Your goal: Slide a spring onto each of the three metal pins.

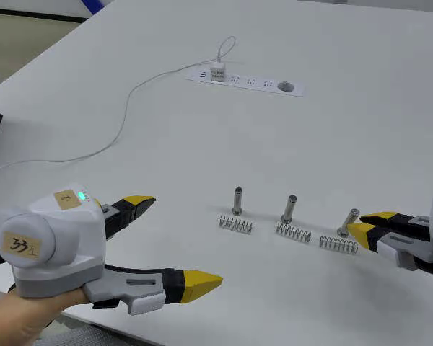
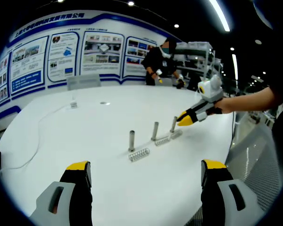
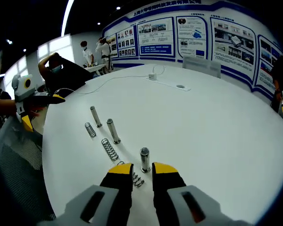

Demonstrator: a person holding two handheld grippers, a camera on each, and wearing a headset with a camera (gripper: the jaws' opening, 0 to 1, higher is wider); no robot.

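A big white worktop (image 1: 346, 144) has three small metal pins standing up on it in a row. In the head view they are the first pin (image 1: 237, 200), the middle pin (image 1: 289, 208) and the last pin (image 1: 348, 221), going from left to right. None of the pins has a spring on it. A little spring lies flat just in front of each pin: the first spring (image 1: 235, 224), the middle spring (image 1: 293, 232) and the last spring (image 1: 338, 244).

The right gripper (image 1: 366, 224) is down low by the last pin. Its yellow-tipped jaws are only a little bit apart. In the right gripper view, one end of the last spring sits in the small gap by the tips. I cannot tell if the jaws touch it.

The left gripper (image 1: 172, 241) is well away from the pins, on the other side. Its jaws are wide open and hold nothing.

Far back on the worktop is a flat power strip (image 1: 256, 83) with a white plug (image 1: 216, 71) in it. A thin white cable (image 1: 123, 122) runs from there across the worktop.
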